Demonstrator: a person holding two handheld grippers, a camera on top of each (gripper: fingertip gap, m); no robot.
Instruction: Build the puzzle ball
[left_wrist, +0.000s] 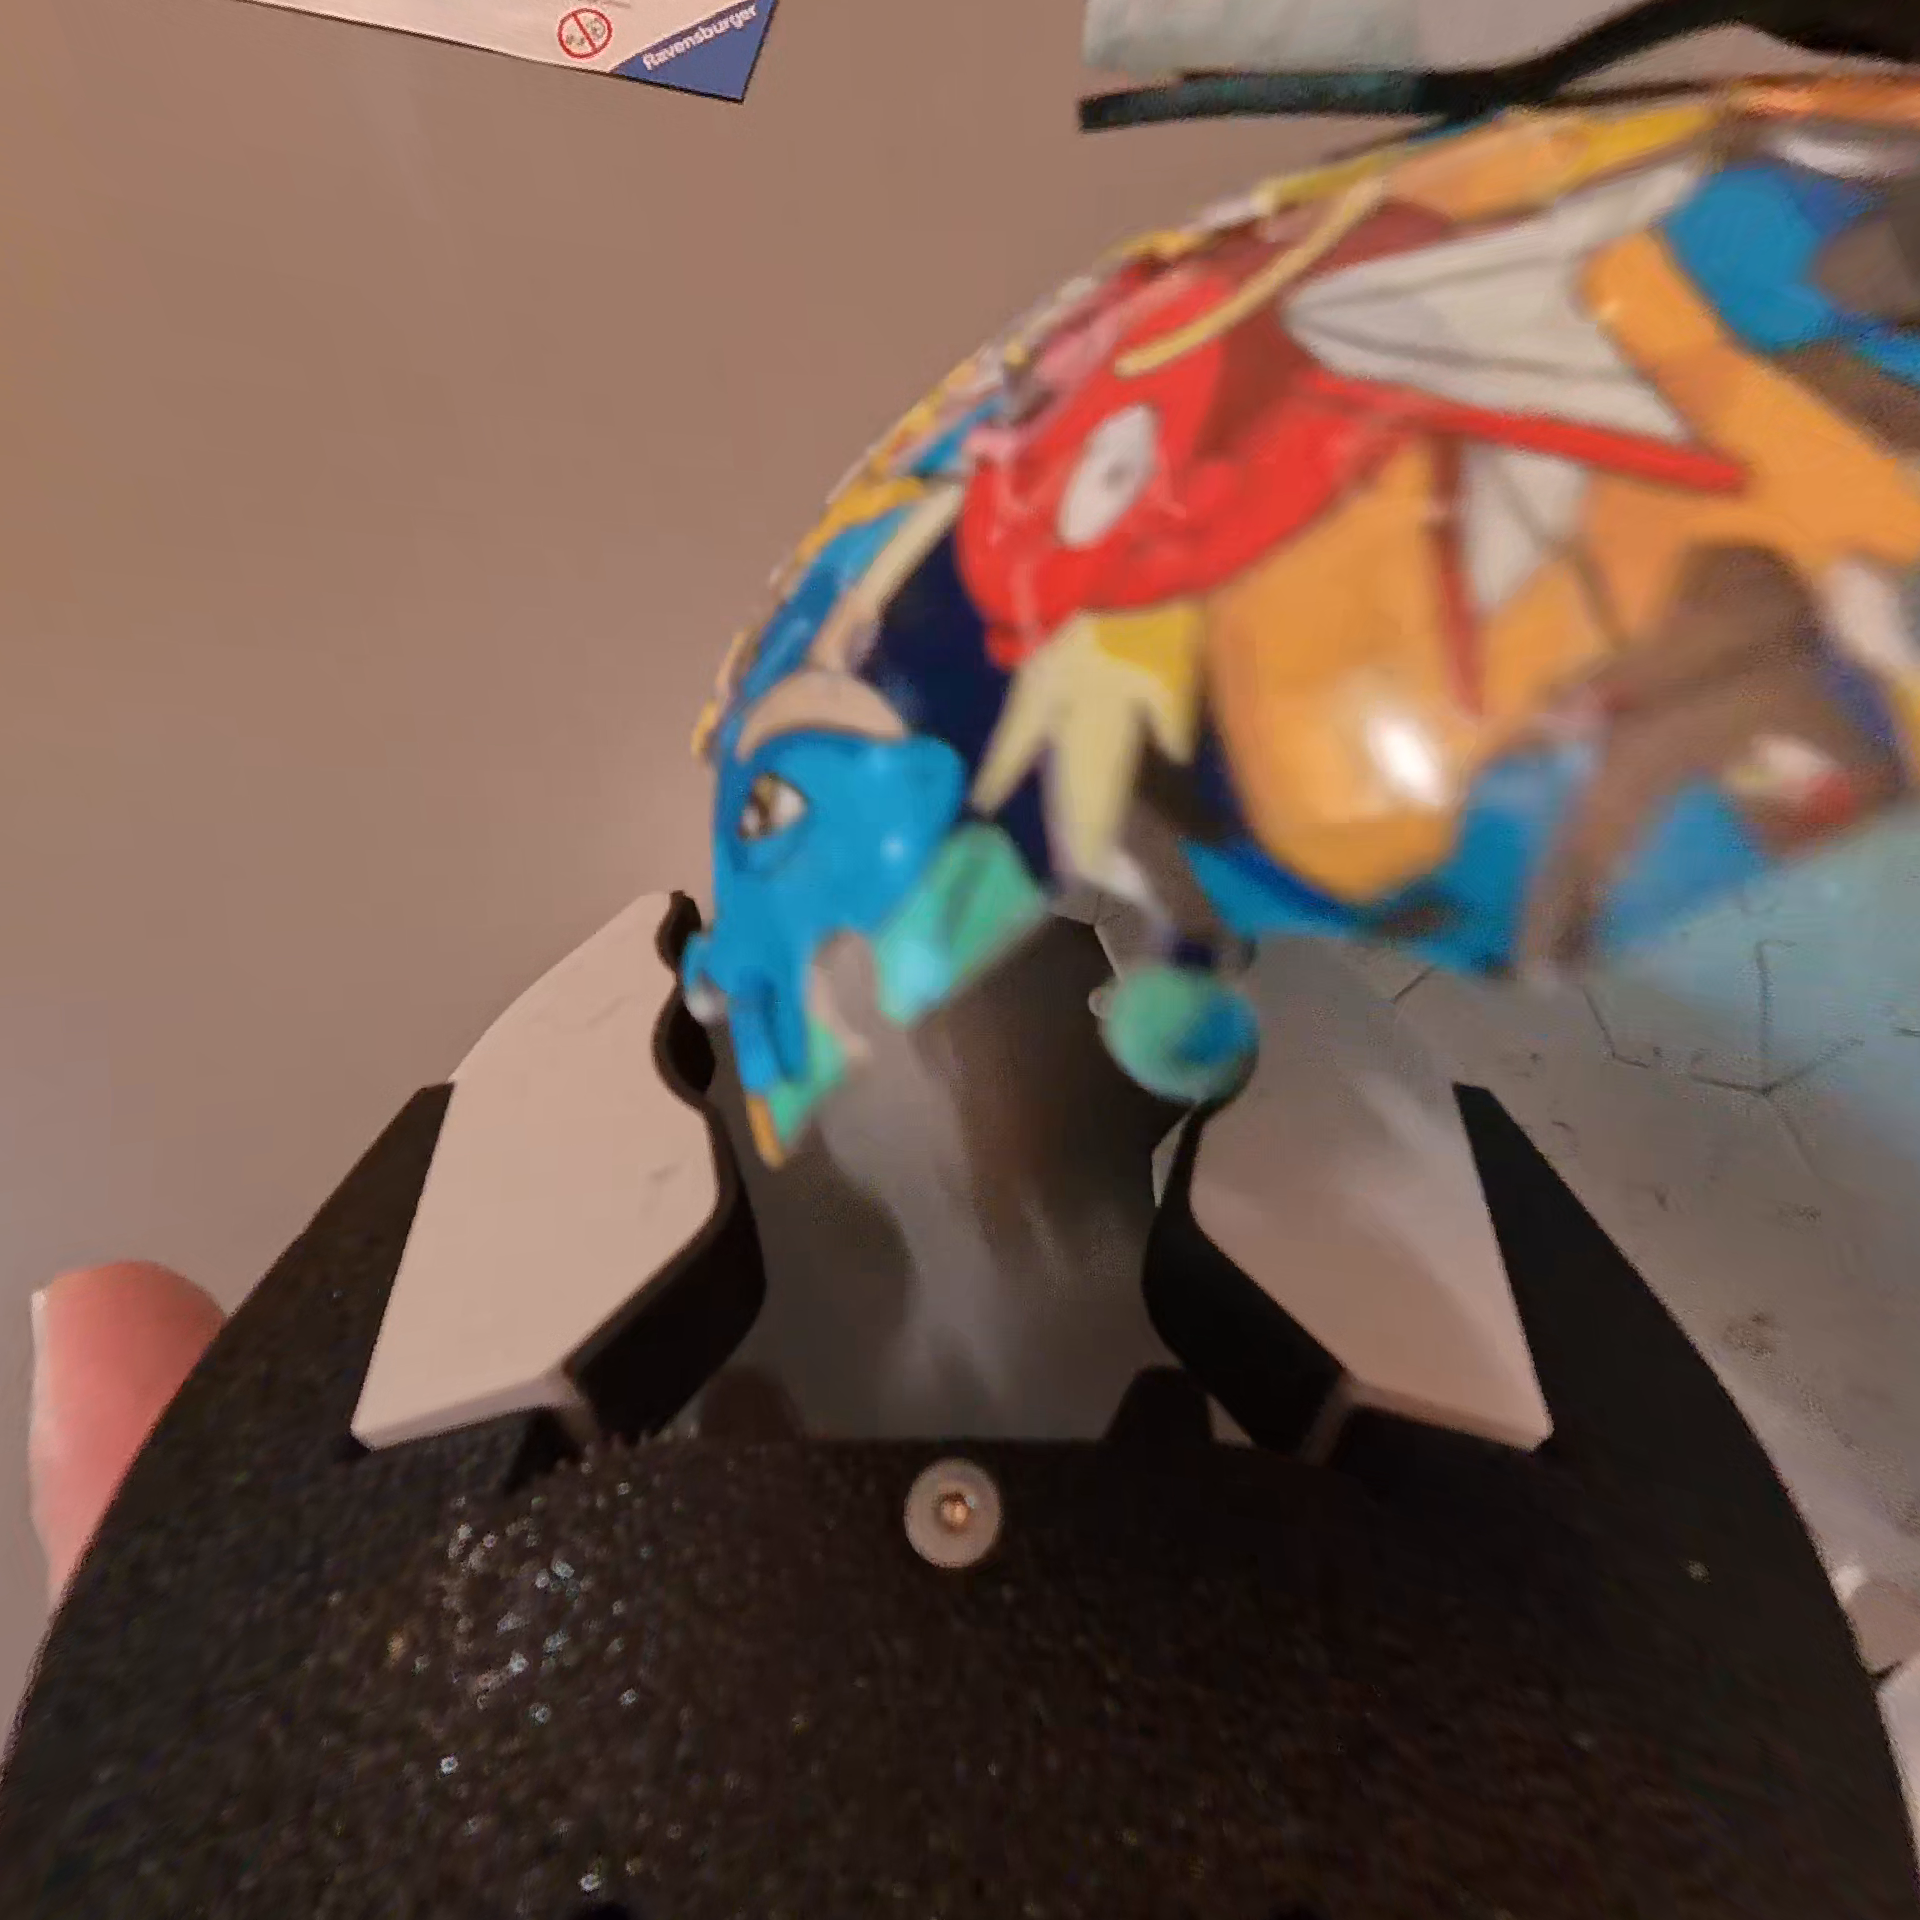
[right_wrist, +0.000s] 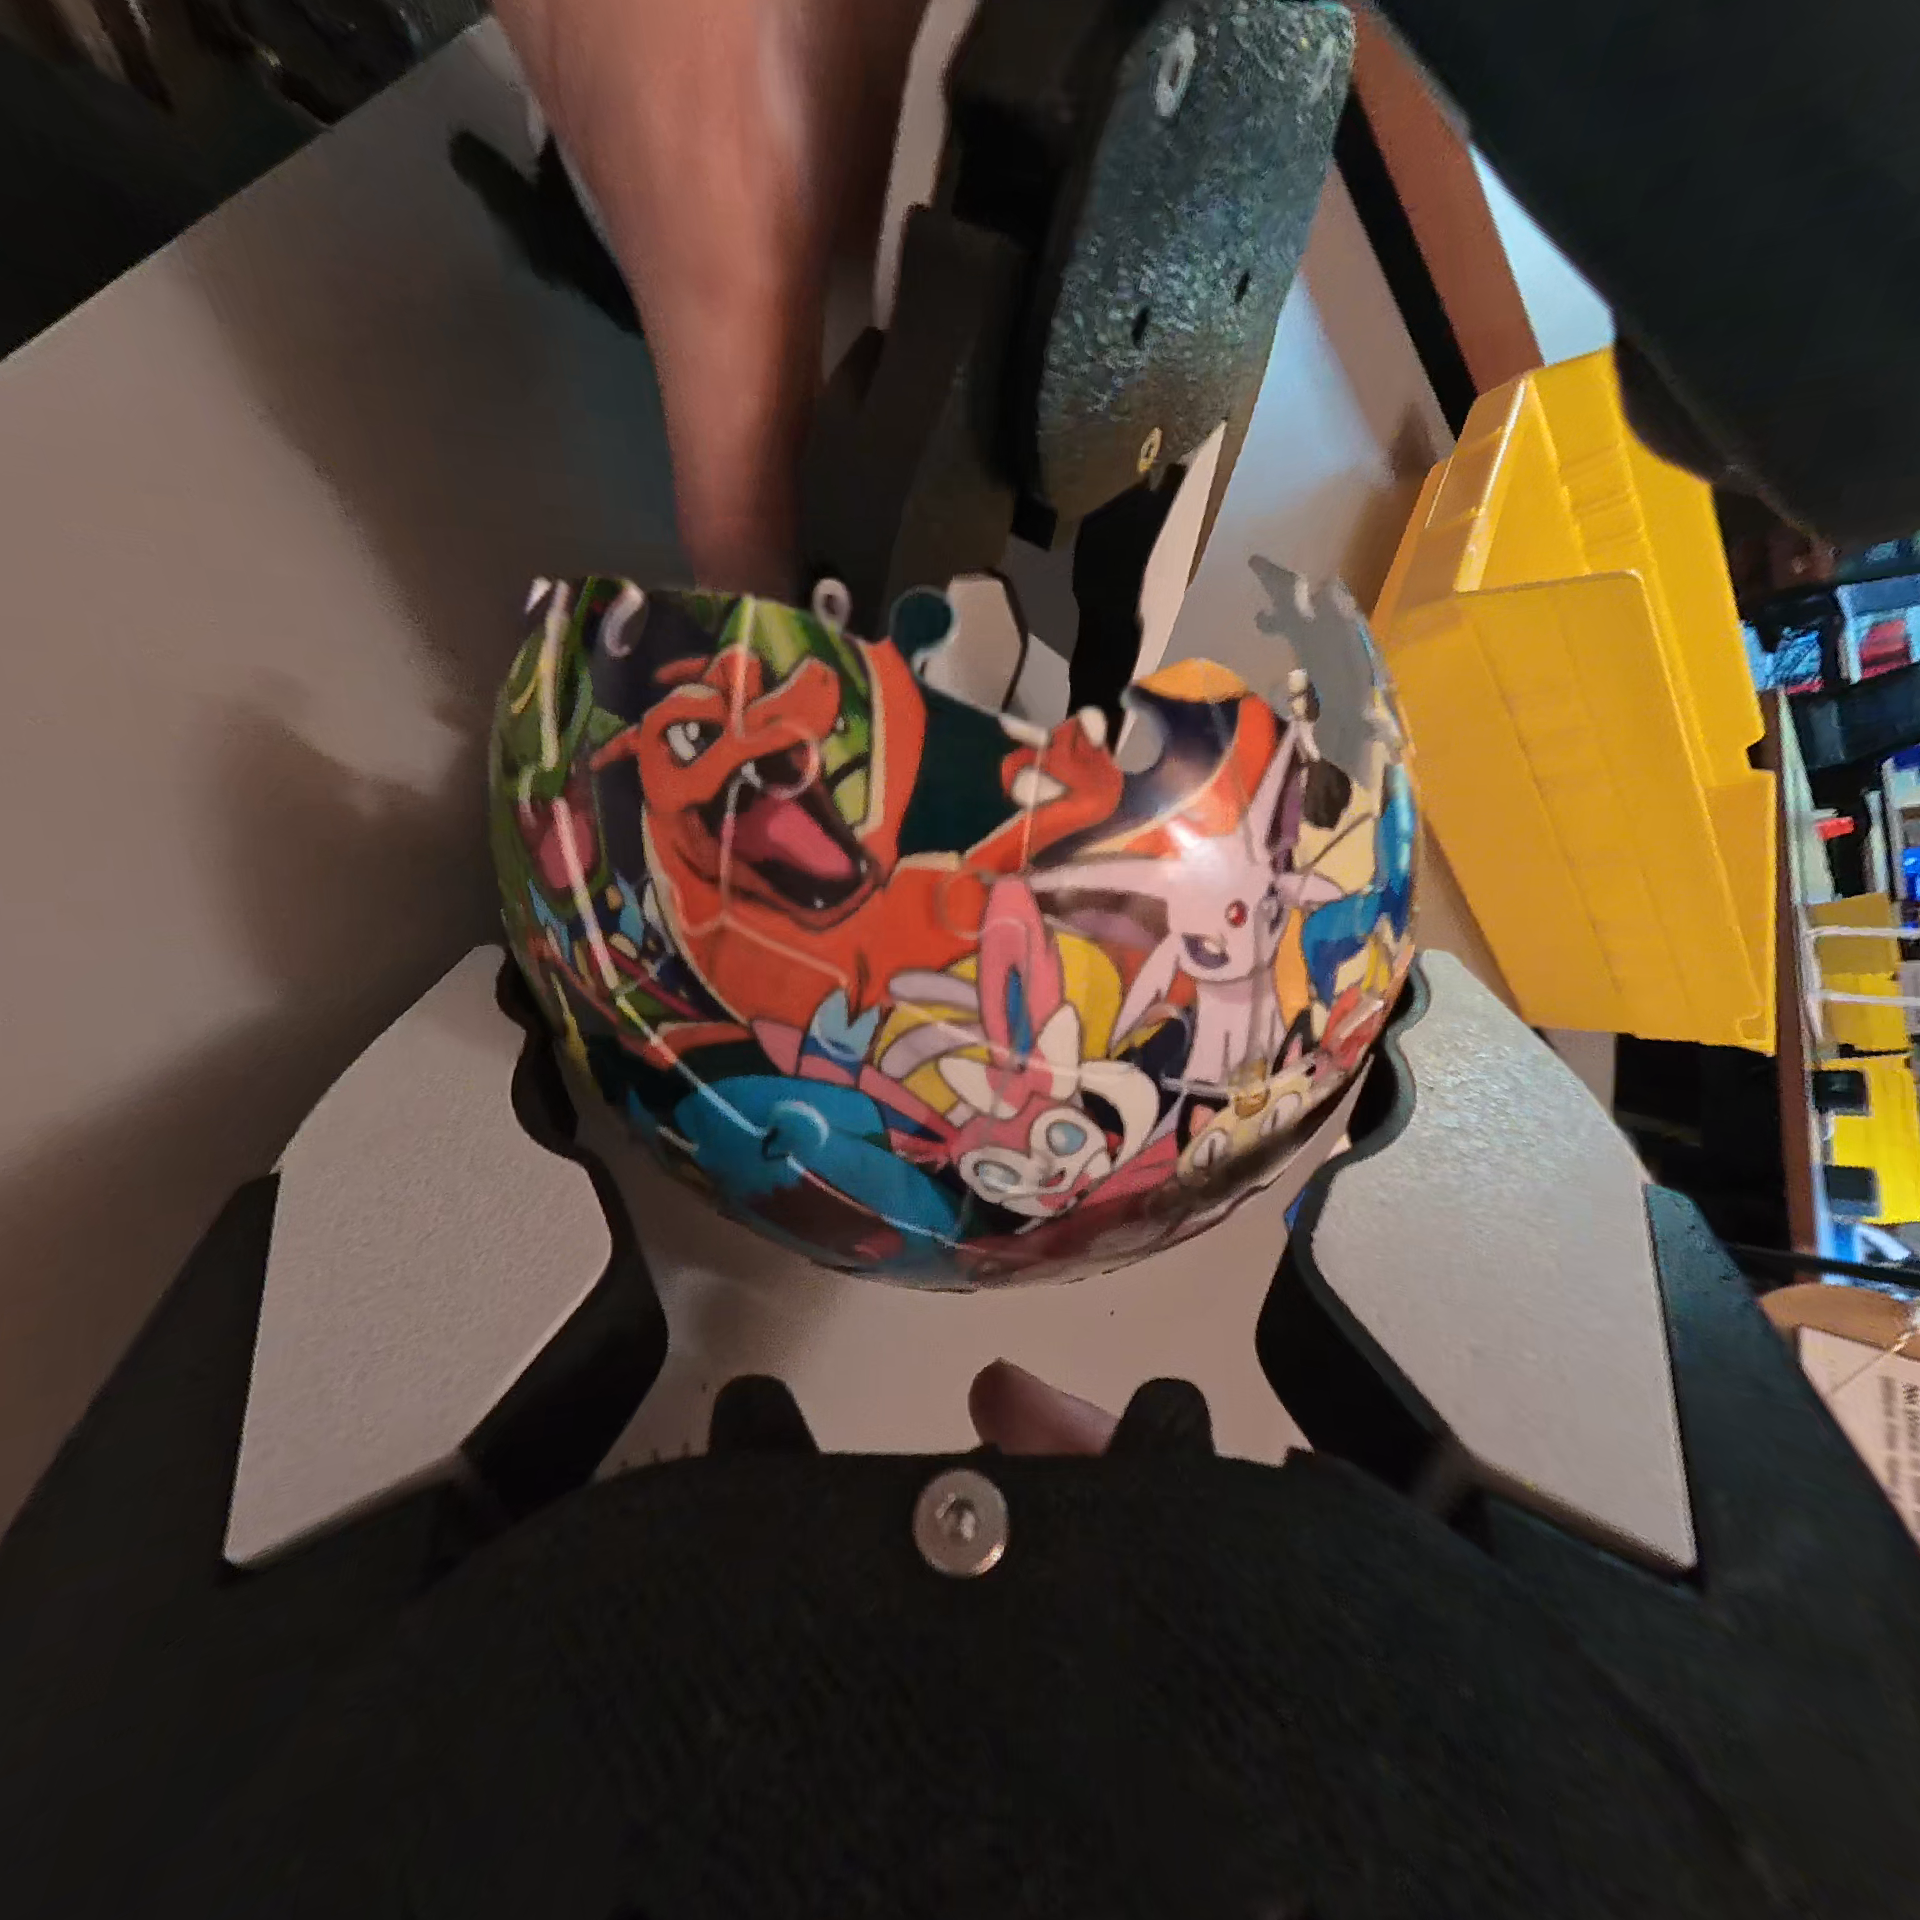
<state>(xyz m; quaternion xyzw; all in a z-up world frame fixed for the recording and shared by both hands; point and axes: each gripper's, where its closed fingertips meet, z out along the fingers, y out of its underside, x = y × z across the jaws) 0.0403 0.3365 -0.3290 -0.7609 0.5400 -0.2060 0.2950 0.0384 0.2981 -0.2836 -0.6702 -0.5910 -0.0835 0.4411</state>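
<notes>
- The right claw (right_wrist: 951, 1049) grips the puzzle ball (right_wrist: 951, 914) by its two sides, fingers pressed against the lower half, holding it above the pale surface (right_wrist: 208, 623).
- The ball is unfinished: its top edge is jagged, with an open notch showing the grey inside.
- The left claw (left_wrist: 940, 1023) is at that rim from above, its fingers set apart; a blue-green piece (left_wrist: 821, 935) lies between the tips, but blur leaves it unclear whether it is pinched, so I cannot tell its grip.
- A thumb (left_wrist: 94, 1392) shows beside the left claw's body.
- Yellow bins (right_wrist: 1579, 727) stand to the right of the ball.
- A box corner (left_wrist: 582, 42) lies on the surface far off.
</notes>
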